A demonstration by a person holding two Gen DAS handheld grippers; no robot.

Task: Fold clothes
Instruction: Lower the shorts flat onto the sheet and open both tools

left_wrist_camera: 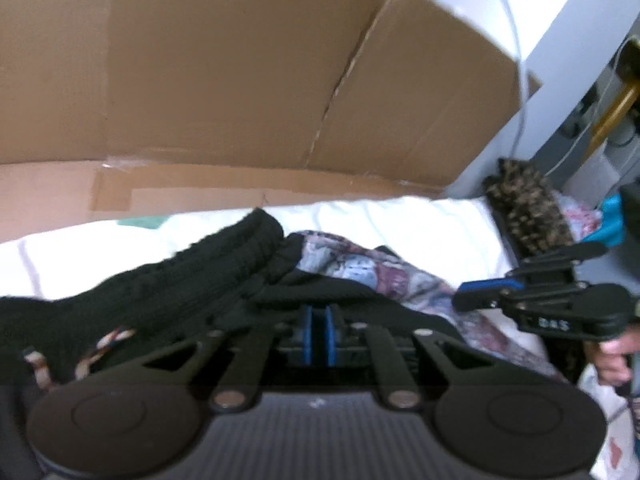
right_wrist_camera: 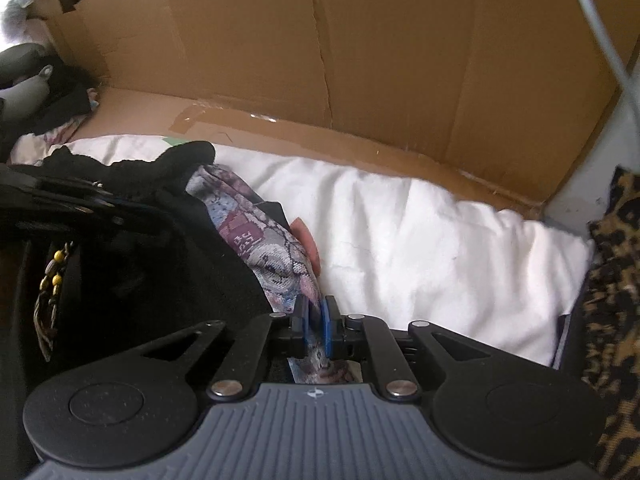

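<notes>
A black knit garment (left_wrist_camera: 192,284) with a patchwork-patterned lining (left_wrist_camera: 360,264) lies bunched on white bedding (left_wrist_camera: 400,224). My left gripper (left_wrist_camera: 318,320) is shut, its blue pads pinching the black knit edge. At the right of the left wrist view, my right gripper (left_wrist_camera: 460,300) reaches in over the patterned cloth, held by a person's hand (left_wrist_camera: 612,364). In the right wrist view my right gripper (right_wrist_camera: 315,318) is shut on the patterned lining (right_wrist_camera: 256,240), beside the black knit (right_wrist_camera: 160,280). My left gripper (right_wrist_camera: 132,216) shows dark at the left edge, low over the black knit.
A large open cardboard box (right_wrist_camera: 400,60) stands as a wall behind the white bedding (right_wrist_camera: 440,248). Leopard-print fabric (right_wrist_camera: 616,260) lies at the right edge. A beaded cord (right_wrist_camera: 52,276) hangs at the left. More clothes and grey objects (right_wrist_camera: 24,80) sit at far left.
</notes>
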